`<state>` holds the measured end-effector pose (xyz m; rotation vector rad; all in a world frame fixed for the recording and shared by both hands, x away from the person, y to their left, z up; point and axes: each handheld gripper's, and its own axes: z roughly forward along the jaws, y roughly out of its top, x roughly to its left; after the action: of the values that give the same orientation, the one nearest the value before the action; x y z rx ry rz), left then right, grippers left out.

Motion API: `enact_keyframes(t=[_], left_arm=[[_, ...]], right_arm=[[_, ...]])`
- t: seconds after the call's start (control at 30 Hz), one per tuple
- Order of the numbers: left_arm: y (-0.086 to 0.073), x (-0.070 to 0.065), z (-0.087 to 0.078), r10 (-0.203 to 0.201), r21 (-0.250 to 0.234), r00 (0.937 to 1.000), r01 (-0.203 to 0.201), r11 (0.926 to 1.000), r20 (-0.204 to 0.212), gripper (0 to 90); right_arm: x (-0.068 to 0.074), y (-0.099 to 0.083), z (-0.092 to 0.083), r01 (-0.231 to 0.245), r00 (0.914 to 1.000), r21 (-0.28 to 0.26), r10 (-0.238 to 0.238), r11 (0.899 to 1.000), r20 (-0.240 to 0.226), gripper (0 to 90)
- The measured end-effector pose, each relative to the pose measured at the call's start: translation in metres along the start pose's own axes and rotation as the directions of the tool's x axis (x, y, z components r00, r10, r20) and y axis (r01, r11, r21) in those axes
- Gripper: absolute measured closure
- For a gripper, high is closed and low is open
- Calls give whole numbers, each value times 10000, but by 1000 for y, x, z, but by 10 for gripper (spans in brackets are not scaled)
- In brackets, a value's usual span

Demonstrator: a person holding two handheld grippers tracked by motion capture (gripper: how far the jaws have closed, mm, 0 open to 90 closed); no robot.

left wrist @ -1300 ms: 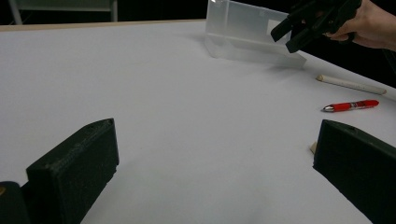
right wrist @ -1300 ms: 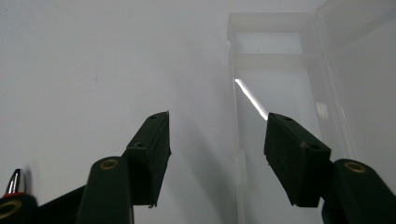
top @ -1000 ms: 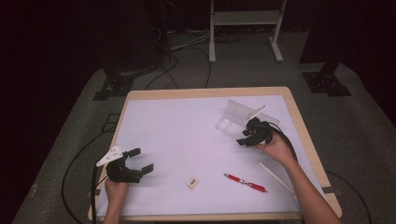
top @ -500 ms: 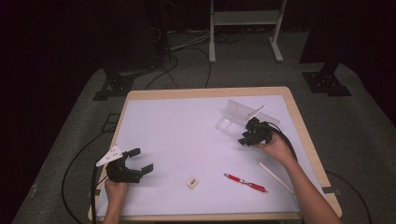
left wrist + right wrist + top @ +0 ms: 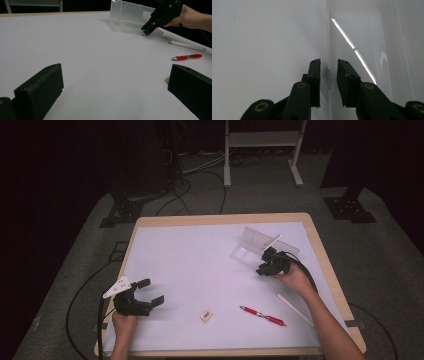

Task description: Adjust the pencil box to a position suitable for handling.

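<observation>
A clear plastic box (image 5: 252, 245) lies open at the table's back right, with a white stick (image 5: 271, 241) leaning in it. My right gripper (image 5: 262, 268) sits at its near edge, held by a hand. In the right gripper view the box's thin upright wall (image 5: 329, 37) stands between the jaws of my right gripper (image 5: 328, 62). The jaws have just been closing, and a narrow gap still shows on each side of the wall. My left gripper (image 5: 152, 291) rests open at the front left, nothing between its jaws (image 5: 116, 68).
A red pen (image 5: 262, 315) lies at the front right, with a second white stick (image 5: 295, 309) beside it. A small tan eraser (image 5: 206, 315) sits near the front middle. White sheet (image 5: 200, 260) covers the wooden table.
The right gripper's jaws have narrowed around the clear box's wall. The hand has barely shifted. The left gripper has stayed where it was.
</observation>
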<state>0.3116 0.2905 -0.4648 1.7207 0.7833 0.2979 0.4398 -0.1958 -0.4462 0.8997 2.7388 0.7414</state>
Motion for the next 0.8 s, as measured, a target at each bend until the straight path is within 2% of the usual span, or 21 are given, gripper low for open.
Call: enact_keyframes(t=[0.47,0.53,0.8], left_arm=[[0,0,0,-23,-9,10000,23,10000,7,0],[0,0,0,-7,-11,10000,7,10000,4,0],[0,0,0,-16,0,10000,16,10000,-4,0]], right_arm=[[4,1,4,395,9989,121,-398,9991,243,804],[4,0,4,448,9984,106,-451,9989,333,840],[5,0,4,676,9966,116,-680,9976,468,855]])
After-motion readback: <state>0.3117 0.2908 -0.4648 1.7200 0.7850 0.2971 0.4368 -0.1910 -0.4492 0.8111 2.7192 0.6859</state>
